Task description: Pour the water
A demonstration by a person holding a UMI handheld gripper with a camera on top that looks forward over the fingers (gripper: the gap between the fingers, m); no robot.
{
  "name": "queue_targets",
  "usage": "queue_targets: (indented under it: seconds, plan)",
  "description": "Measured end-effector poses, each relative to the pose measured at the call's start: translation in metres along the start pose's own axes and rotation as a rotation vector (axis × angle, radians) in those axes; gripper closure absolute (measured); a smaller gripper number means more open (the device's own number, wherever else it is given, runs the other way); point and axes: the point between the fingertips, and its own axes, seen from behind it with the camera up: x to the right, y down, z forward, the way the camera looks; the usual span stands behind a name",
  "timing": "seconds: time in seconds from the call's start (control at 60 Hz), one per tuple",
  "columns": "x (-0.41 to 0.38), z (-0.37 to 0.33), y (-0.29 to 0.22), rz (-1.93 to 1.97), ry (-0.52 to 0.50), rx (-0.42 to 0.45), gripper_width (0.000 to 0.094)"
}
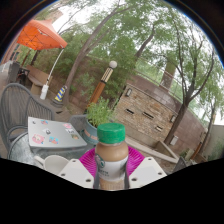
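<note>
A bottle [111, 158] with a green cap [111, 133] and a tan body with a white label stands upright between my fingers. My gripper [111, 168] is shut on the bottle: the pink pads [89, 160] press on its body at both sides and hold it up above the ground. The bottle's base is hidden below the fingers. No cup or other vessel shows.
Outdoor patio. A small table with a patterned top [45, 132] and metal chairs [18, 105] stand to the left. A planter with green plants [97, 115] is just behind the bottle. A stone counter [150, 112] lies to the right, trees beyond, an orange umbrella [42, 37] far left.
</note>
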Motion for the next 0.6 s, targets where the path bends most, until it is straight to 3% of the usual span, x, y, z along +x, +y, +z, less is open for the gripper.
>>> queue_targets:
  seconds: [0.333, 0.35, 0.6]
  plan:
    - [-0.021, 0.004, 0.112, 0.460, -0.094, -0.048, 0.0586]
    - [-0.013, 0.000, 0.106, 0.472, -0.082, -0.013, 0.0589]
    - [-0.012, 0.005, 0.109, 0.505, -0.071, 0.006, 0.0575]
